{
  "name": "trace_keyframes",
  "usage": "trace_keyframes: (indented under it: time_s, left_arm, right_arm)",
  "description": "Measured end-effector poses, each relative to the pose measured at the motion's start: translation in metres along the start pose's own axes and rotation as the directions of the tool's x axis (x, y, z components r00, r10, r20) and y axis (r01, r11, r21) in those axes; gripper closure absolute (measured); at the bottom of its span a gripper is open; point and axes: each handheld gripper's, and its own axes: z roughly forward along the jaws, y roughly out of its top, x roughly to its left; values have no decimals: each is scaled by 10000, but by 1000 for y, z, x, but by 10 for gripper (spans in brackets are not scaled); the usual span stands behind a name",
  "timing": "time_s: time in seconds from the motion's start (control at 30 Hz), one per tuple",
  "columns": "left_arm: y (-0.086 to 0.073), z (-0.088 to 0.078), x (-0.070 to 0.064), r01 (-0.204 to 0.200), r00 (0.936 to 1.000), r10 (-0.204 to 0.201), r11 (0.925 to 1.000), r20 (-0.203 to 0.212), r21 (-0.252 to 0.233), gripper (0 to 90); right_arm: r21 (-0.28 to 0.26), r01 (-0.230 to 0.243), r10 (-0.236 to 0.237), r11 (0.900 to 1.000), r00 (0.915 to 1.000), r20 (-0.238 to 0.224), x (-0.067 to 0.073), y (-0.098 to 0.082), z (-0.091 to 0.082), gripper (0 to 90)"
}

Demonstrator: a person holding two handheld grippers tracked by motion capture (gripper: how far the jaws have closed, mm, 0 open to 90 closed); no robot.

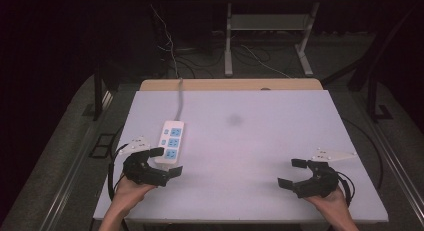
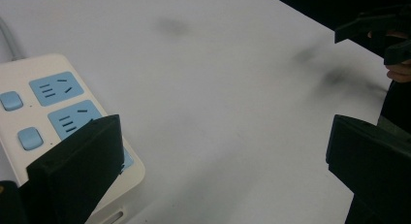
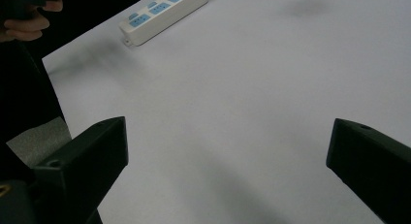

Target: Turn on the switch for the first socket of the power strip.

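A white power strip (image 1: pixel 170 139) with blue sockets lies on the left part of the pale table (image 1: pixel 250 141), its grey cord running toward the far edge. My left gripper (image 1: pixel 167 161) hovers open at the strip's near end, one jaw over the strip (image 2: pixel 58 117), nothing held. My right gripper (image 1: pixel 293 172) is open above the bare table near the front right. From the right gripper view, the strip (image 3: pixel 162 10) lies far off at the upper left.
A faint dark smudge (image 1: pixel 234 120) marks the table's middle. Beyond the far edge are a wooden strip (image 1: pixel 230 84), a metal stand (image 1: pixel 267 36) and loose cables on the floor. The table's front edge runs close to both hands.
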Motion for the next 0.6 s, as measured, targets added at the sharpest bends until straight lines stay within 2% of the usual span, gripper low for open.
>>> trace_keyframes:
  time_s: [0.6]
  left_arm:
    - [21, 1, 17, -58, 10000, 61, 9994, -74, 354, 0]
  right_arm:
    - [12, -26, 26, 10000, 10000, 9, -1, -1, -1, 8]
